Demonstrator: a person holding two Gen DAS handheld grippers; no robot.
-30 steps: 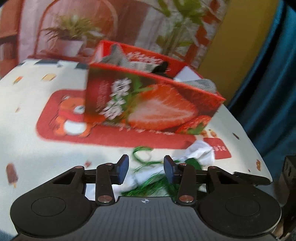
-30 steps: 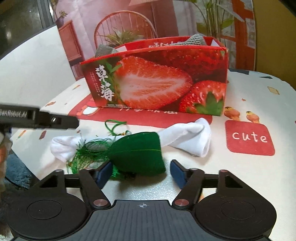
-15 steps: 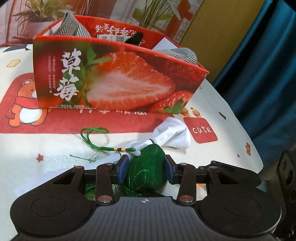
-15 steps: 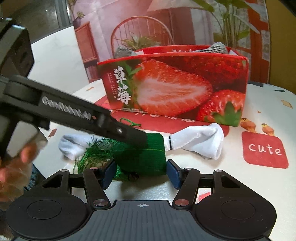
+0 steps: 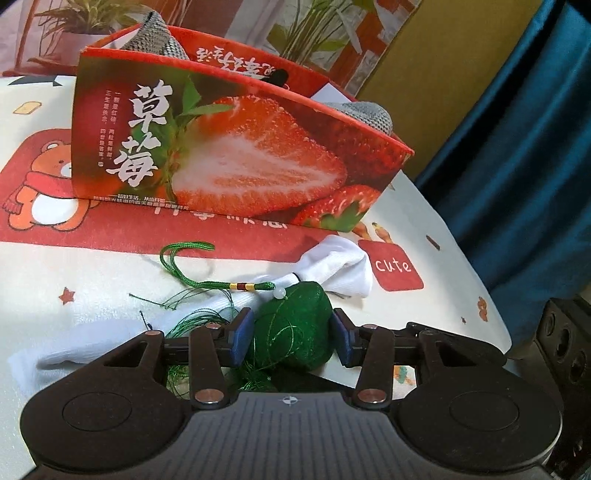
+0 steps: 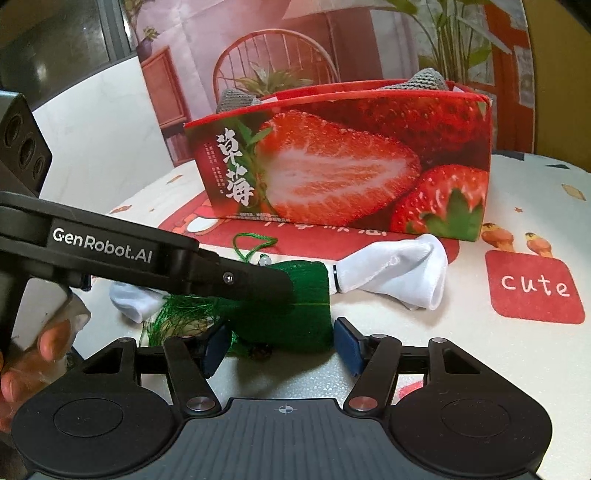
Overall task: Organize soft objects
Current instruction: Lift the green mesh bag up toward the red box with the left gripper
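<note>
A green pouch (image 5: 299,321) with a tassel of threads (image 5: 199,321) and a beaded green cord (image 5: 192,273) lies on a white sock (image 5: 340,269) in front of the red strawberry box (image 5: 221,158). My left gripper (image 5: 291,339) straddles the pouch. Its jaws are opening and the blue pads stand beside the pouch without squeezing it. In the right wrist view, my right gripper (image 6: 282,347) stands open around the near edge of the pouch (image 6: 306,295). One of the left gripper's fingers (image 6: 221,277) crosses over the pouch from the left. The sock (image 6: 399,273) sticks out to the right.
Grey knitted pieces (image 5: 155,33) poke out of the box (image 6: 351,166). The table carries a printed cloth with a red "cute" patch (image 6: 532,288). A blue curtain (image 5: 517,166) hangs beyond the table's right edge. A person's hand (image 6: 33,354) holds the left gripper.
My left gripper came down and forward until the green pouch sat between its fingers. In the right wrist view its finger slid in from the left across the pouch. The right gripper barely moved.
</note>
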